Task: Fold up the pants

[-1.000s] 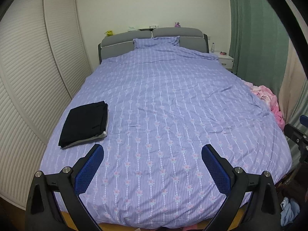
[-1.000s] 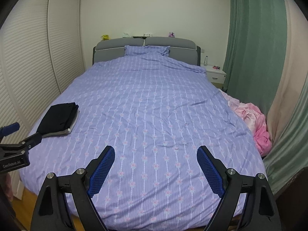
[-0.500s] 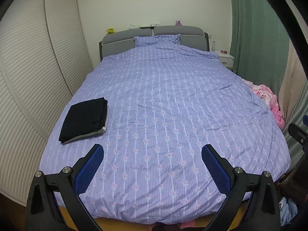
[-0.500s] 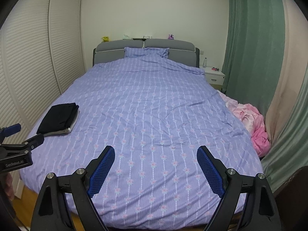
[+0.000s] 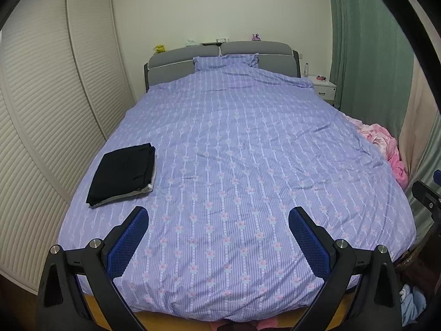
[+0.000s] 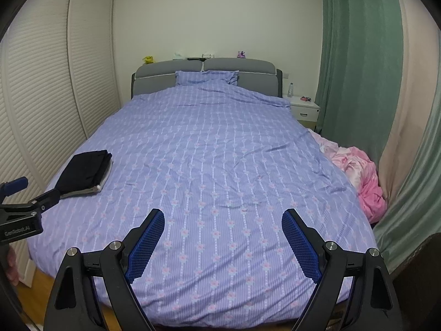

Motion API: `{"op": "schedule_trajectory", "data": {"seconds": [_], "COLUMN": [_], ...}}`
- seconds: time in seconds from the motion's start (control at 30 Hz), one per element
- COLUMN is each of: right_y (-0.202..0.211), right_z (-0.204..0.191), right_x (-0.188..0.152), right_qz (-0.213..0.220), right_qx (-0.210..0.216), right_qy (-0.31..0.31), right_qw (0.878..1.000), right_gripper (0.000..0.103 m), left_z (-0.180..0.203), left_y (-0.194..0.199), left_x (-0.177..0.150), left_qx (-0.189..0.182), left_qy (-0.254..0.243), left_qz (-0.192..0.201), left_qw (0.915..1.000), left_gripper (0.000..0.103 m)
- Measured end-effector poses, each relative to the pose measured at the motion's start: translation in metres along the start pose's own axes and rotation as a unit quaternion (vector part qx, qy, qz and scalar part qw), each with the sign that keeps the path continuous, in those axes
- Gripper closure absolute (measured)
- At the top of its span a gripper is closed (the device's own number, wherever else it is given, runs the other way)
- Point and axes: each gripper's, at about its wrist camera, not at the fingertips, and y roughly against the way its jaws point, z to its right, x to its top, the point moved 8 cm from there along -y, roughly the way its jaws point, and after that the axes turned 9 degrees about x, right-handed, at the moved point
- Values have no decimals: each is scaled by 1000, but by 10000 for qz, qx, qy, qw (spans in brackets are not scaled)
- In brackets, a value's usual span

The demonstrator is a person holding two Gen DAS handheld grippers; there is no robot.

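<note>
A wide bed (image 5: 234,165) filled the room ahead of both grippers, covered by a lilac quilt (image 6: 215,171) printed with pale stripes and rows of small pink flowers, lightly creased. One matching pillow (image 5: 225,61) leaned on a padded grey headboard (image 6: 205,75) built in two sections. Louvred cream wardrobe doors (image 5: 46,104) ran along the wall to the left of the grippers; green curtains (image 6: 355,63) hung to the right, with a white nightstand (image 6: 304,109) beside them carrying one small bottle (image 6: 290,89).

The left gripper (image 5: 219,216) stood wide apart, its two blue, mesh-textured pads (image 5: 128,244) holding nothing. The right gripper (image 6: 223,218) was equally spread and empty, hovering over the foot of the bed.

The pants (image 5: 122,173), black and folded into a neat rectangle, lay ahead and to the left of the left gripper, near the bed's left edge, well apart from its fingers. They rested on a thinner grey folded piece (image 5: 143,191) showing along the near edge. In the right wrist view the same stack sat far left, just beyond the left gripper's tip.

One crumpled pink blanket (image 6: 361,176) bunched off the bed's right side.
</note>
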Motion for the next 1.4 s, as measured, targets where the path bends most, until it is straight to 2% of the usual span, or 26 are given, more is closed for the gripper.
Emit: {"op": "schedule_trajectory", "data": {"seconds": [0.7,1.4], "right_y": [-2,-14], "right_z": [9,7], "right_x": [0,5], "right_qz": [38,4], "right_qx": [-54,-173], "right_qy": [-85,-97], "right_qw": [9999,9998], "right_gripper": [15,15], "left_z": [9,12], "left_y": [4,-14], "left_x": [11,24], "left_qx": [-51,-101], "left_qy": [-27,-82], "left_qz": [64,19], "left_qw": [10000,9999], "left_gripper": [0,0]}}
